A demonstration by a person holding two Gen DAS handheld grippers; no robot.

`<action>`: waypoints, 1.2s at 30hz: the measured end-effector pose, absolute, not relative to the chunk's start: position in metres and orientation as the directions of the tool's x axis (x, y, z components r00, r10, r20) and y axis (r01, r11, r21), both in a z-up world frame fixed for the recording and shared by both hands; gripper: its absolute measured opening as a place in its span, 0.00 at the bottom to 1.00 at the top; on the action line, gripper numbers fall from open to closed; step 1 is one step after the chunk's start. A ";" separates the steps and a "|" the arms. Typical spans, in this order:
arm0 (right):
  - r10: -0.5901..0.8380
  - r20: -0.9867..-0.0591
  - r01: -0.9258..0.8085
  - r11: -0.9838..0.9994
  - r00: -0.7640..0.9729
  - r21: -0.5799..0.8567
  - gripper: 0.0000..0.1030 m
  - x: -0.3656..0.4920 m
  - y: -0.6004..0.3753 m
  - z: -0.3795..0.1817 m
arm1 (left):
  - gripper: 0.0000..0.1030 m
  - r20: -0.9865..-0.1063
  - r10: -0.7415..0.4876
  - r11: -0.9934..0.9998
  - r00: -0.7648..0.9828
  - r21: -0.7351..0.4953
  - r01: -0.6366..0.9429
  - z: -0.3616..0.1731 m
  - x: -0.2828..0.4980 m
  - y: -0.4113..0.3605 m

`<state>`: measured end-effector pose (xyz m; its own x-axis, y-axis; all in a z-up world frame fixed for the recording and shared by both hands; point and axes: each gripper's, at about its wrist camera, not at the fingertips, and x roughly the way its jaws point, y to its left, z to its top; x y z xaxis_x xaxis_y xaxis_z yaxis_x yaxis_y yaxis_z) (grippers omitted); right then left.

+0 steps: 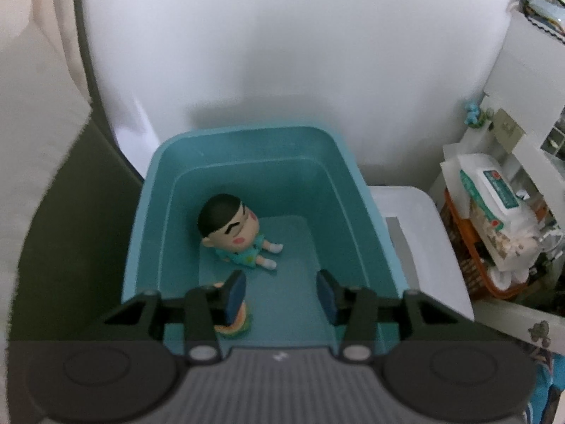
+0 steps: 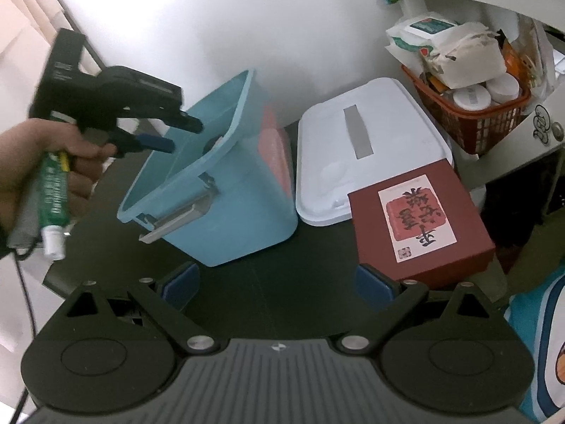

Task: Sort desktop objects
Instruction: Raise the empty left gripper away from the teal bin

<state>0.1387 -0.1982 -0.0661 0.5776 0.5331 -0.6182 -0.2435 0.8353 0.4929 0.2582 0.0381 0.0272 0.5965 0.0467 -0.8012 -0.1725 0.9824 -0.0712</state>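
Teal plastic bin (image 1: pixel 226 162) fills the left wrist view, and we look straight down into it. Our left tongs (image 1: pixel 280 295) hang over its near rim w/ blue pads apart, nothing between them. Inside, a doll figure (image 1: pixel 235 235) w/ black hair and a teal outfit lies on its back on the bin floor, toward the left wall. Partly hidden behind the left pad sits a small round orange-and-green item (image 1: pixel 237 325); we can't tell what it is.

From the right wrist view, the same bin (image 2: pixel 229 219) stands on the dark table (image 2: pixel 300 282), grey latch handle facing us. Just right of it lies a white lid (image 2: pixel 370 148) w/ a grey strip, and touching that lid's near corner is a dark red box (image 2: pixel 420 226) w/ a printed label on top. Our right tongs (image 2: pixel 279 289) hover above bare table, pads wide apart, empty.

At left a hand (image 2: pixel 46 162) grips the left tool, its tips over the bin opening; a green-and-white tube (image 2: pixel 53 205) is pressed along the handle, cap down. An orange basket (image 2: pixel 469 120) of packets sits back right.
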 end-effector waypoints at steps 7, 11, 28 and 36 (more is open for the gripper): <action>0.530 -0.623 -0.250 0.839 0.575 0.483 0.95 0.138 -0.196 -0.066 | 0.47 -0.789 0.050 0.982 0.613 -0.074 -0.175 0.043 0.241 0.039; 0.521 -0.621 -0.253 0.845 0.585 0.471 0.95 0.136 -0.197 -0.064 | 0.48 -0.777 0.049 0.980 0.628 -0.084 -0.180 0.051 0.227 0.041; 0.492 -0.583 -0.242 0.857 0.647 0.454 0.94 0.120 -0.208 -0.046 | 0.47 -0.731 0.034 0.976 0.681 -0.124 -0.181 0.080 0.155 0.038; 0.472 -0.578 -0.248 0.870 0.665 0.426 0.95 0.113 -0.208 -0.044 | 0.46 -0.689 0.028 0.971 0.724 -0.153 -0.182 0.100 0.122 0.040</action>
<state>0.1130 -0.2083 -0.0440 0.6650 0.4724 -0.5784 -0.2476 0.8702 0.4260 0.1217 0.0399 0.0997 0.7239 0.0275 -0.6894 -0.1823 0.9713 -0.1526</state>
